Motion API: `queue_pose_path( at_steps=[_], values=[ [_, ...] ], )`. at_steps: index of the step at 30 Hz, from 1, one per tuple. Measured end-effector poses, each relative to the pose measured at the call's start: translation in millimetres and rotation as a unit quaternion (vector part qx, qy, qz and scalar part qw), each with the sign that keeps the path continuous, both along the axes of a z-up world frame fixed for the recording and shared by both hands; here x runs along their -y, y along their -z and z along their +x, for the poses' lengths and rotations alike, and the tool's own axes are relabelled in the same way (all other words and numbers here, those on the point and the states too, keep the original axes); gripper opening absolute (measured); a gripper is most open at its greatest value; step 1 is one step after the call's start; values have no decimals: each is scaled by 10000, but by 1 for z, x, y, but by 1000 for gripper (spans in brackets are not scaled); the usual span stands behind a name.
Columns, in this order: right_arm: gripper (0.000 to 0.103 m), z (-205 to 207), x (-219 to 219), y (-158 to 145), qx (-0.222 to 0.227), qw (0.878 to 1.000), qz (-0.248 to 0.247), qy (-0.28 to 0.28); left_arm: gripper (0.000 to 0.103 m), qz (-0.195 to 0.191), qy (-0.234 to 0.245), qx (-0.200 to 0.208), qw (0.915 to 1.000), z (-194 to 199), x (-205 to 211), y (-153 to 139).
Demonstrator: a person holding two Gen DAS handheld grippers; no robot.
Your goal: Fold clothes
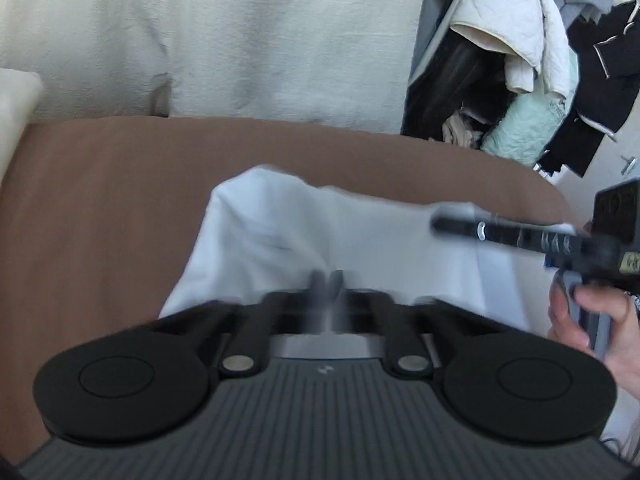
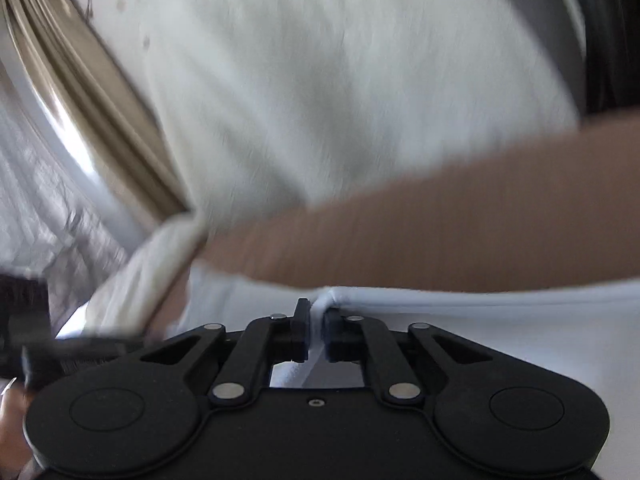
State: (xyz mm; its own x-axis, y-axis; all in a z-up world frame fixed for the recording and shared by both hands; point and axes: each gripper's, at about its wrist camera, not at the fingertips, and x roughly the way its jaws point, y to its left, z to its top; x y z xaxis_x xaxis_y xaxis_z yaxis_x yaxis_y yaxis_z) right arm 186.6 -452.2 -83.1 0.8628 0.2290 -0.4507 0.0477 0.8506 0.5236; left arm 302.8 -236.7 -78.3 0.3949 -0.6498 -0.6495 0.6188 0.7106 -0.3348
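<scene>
At the left, the left gripper (image 1: 327, 280) has its jaws drawn fully together at the near edge of the white garment (image 1: 280, 232); blur hides whether any cloth sits between the pads. The garment lies loosely bunched on the brown bed sheet (image 1: 100, 208). Further right, the right gripper (image 2: 316, 334) is clamped on a thin ridge of the garment's hem, a sliver of white fabric pinched between its pads.

The risk is a lopsided fold: if the left pads have missed the cloth, only the right corner will lift and the garment will drag and twist. The thin pinch on the right could also slip under a quick pull.

A cream wall (image 1: 240, 40) stands behind the bed, a beige curtain (image 2: 80, 100) hangs by a window, and a heaped clothes rack (image 1: 520, 60) fills the right.
</scene>
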Motion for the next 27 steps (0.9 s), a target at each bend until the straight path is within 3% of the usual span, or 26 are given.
queue_pose_path(
  at_steps=[2,5,10,13,14,15,17,18,20,23,25,27],
  values=[
    [5,16,10,-4,-114,9998,104,110,2,93,-186,248,9995,9,11,-3],
    [5,35,4,-4,-344,9984,-414,154,2,414,-482,684,9956,23,27,-4],
    [1,54,8,17,-929,9939,-584,83,5,482,-1017,554,9921,36,22,8],
    [4,46,22,16,-916,9956,15,214,21,334,-1069,593,9919,20,-8,2],
    [12,41,28,14,-915,9948,348,285,28,311,-1076,599,9919,11,-23,-2],
    [18,32,33,10,-876,9924,737,448,31,269,-1061,577,9923,1,-38,-5],
    [55,-1,32,0,-588,9890,986,932,38,104,-871,447,9951,-24,-70,-9],
    [61,-20,28,-7,-430,9882,954,1119,38,86,-776,389,9962,-38,-83,-10],
    [63,-52,19,-16,-298,9890,851,1172,38,332,-672,330,9966,-72,-104,-15],
    [63,-104,-7,-22,-450,9918,1010,635,42,1166,-725,465,9894,-140,-120,-30],
    [63,-149,-32,-21,-574,9894,1326,131,57,1223,-737,655,9876,-187,-129,-39],
    [63,-192,-63,-20,-625,9877,1406,-268,58,1140,-588,412,9909,-213,-132,-40]
  ],
)
